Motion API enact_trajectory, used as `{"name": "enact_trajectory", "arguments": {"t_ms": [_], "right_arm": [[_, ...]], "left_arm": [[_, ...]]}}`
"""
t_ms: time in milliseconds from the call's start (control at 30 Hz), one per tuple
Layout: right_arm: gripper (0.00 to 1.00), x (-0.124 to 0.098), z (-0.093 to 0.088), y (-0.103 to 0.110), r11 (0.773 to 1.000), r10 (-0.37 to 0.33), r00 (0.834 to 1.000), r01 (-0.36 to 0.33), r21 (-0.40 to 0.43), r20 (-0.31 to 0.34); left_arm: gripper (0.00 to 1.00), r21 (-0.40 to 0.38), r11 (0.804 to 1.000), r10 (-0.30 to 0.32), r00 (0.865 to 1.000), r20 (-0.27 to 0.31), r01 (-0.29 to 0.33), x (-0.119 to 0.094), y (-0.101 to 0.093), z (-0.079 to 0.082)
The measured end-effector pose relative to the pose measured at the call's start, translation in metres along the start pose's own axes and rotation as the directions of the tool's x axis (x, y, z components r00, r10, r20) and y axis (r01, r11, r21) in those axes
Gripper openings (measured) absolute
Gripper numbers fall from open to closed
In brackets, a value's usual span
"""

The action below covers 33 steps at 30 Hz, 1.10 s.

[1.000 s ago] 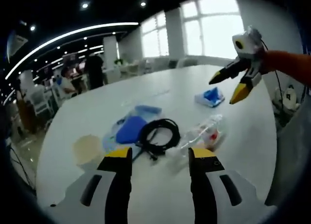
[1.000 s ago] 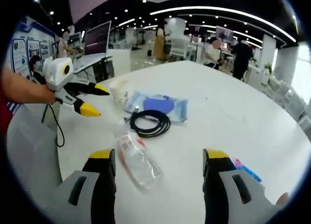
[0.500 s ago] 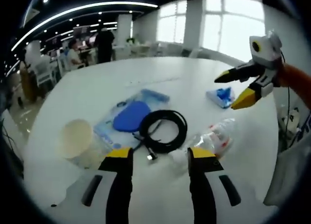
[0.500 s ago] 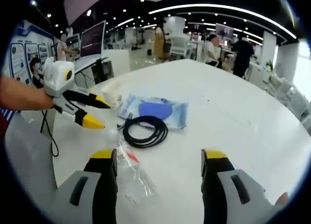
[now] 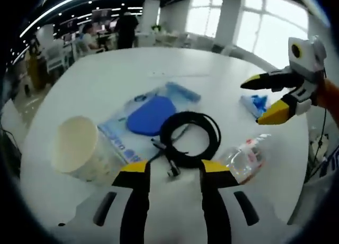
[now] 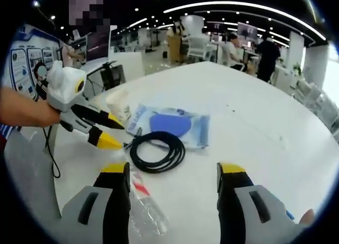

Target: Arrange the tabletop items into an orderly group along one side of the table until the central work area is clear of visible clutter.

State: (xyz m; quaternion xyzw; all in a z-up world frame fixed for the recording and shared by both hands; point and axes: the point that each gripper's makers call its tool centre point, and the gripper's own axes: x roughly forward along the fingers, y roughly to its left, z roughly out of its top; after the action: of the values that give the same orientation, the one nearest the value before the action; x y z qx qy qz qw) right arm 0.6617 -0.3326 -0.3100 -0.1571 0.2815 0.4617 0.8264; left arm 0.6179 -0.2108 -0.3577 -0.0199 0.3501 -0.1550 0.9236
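a: how much room is there on the white table [image 5: 106,69]?

b: the far half is bare out to its curved edge. the clutter sits on the near part, close to both grippers.

a: and the items?

b: in the left gripper view, a coiled black cable [image 5: 189,138] lies flat in the middle, its plug end trailing toward the left gripper [image 5: 172,172]. a clear plastic bottle [image 5: 248,156] lies on its side just right of the coil, long axis slanting up to the right. a paper cup [image 5: 79,151] lies tipped to the left, mouth toward the camera, touching the blue packet [image 5: 145,117] — which runs diagonally behind the cable. a small blue-and-white pack [image 5: 257,104] sits further right, apart from the rest.

a: the claws?

b: left gripper's jaws stand apart, nothing between them. the right gripper [image 6: 172,172] is likewise spread and empty, with the bottle [image 6: 143,207] beside its left jaw and the cable [image 6: 156,151] just ahead.
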Motion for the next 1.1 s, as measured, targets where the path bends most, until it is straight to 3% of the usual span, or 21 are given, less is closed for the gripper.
{"name": "enact_trajectory", "arguments": {"t_ms": [400,1100], "right_arm": [[0.59,0.026,0.0,-0.006,1.0,-0.025,0.999,0.025,0.001,-0.034],[0.44,0.07,-0.015,0.003,0.994,-0.007,0.993,0.02,0.109,-0.118]], "left_arm": [[0.33,-0.038,0.999,0.012,0.999,-0.032,-0.013,0.013,0.0,-0.003],[0.27,-0.082,0.996,0.017,0.999,-0.044,-0.021,0.026,0.003,-0.005]]}}
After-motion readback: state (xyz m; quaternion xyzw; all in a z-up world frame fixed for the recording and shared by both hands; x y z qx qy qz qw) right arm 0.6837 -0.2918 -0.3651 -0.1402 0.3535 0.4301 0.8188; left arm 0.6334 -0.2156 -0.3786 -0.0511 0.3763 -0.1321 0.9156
